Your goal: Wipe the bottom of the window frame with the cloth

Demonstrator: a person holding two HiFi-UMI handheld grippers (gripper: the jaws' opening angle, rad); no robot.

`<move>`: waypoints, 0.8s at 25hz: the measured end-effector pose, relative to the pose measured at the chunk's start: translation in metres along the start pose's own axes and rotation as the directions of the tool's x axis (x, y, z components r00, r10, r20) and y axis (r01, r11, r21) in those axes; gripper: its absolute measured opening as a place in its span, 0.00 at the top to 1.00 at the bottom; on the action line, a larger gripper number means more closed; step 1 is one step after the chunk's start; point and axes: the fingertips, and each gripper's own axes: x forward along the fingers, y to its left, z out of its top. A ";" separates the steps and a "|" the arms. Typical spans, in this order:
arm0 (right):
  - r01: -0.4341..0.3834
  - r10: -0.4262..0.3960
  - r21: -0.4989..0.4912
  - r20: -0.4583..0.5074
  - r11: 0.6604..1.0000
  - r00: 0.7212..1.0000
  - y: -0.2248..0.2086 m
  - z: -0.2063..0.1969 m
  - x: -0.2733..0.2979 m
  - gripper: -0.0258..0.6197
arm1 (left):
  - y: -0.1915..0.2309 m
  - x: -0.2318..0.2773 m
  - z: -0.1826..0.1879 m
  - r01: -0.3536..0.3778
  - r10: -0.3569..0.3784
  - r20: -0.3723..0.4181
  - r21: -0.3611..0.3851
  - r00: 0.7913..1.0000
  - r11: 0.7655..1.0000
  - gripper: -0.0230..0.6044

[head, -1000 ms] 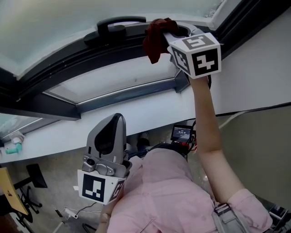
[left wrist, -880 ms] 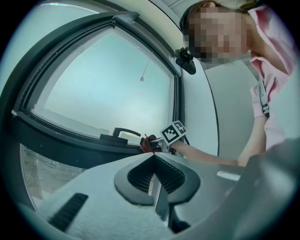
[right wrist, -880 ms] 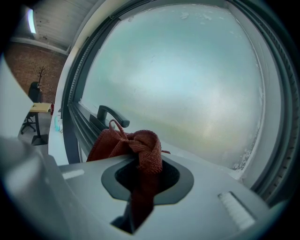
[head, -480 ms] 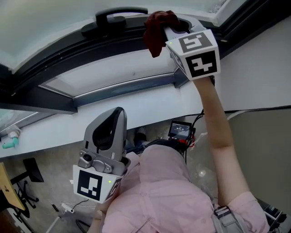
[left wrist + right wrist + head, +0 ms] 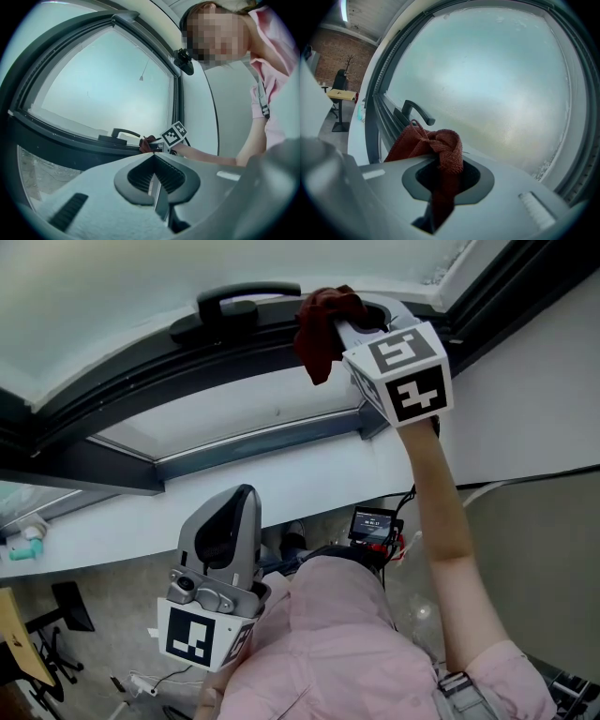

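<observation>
Hardly moved since before, our right tool (image 5: 354,322) pinches the cloth (image 5: 319,324) at the window frame (image 5: 187,357), whose length runs leftward from it; our left tool (image 5: 154,180) is pressed together.

Two grippers are showing: the left gripper (image 5: 239,504) and the right gripper (image 5: 349,313). Two marker cubes are showing, the left marker cube (image 5: 199,636) and the right marker cube (image 5: 403,371), one riding on each gripper. One red cloth (image 5: 322,326) is appearing. One window frame (image 5: 122,395) is crossing the head view, carrying one dark handle (image 5: 242,298). One person (image 5: 347,643) is standing below, with one bare arm (image 5: 441,512) showing. One small lit screen (image 5: 373,520) is glowing, and one teal item (image 5: 23,547), too small to identify, is lying at far left.
</observation>
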 end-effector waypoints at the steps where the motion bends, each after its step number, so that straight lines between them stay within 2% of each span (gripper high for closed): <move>1: 0.001 -0.001 0.000 0.001 1.000 1.000 0.000 0.001 0.000 0.89 | 0.001 0.000 0.001 -0.004 0.004 0.001 0.000 1.000 1.000 0.96; 5: 0.025 -0.025 -0.029 -0.029 0.999 0.999 -0.007 -0.001 -0.001 0.89 | 0.004 0.002 0.003 -0.012 0.012 0.008 0.007 1.000 1.000 0.96; 11: 0.049 -0.050 -0.018 -0.060 0.999 0.997 -0.020 -0.011 -0.004 0.89 | 0.002 0.005 0.003 -0.001 0.001 0.012 0.007 1.000 1.000 0.96; 20: 0.091 -0.087 0.039 -0.085 0.995 0.993 -0.045 -0.026 -0.014 0.89 | -0.001 0.007 0.006 0.010 -0.010 0.020 0.010 1.000 1.000 0.96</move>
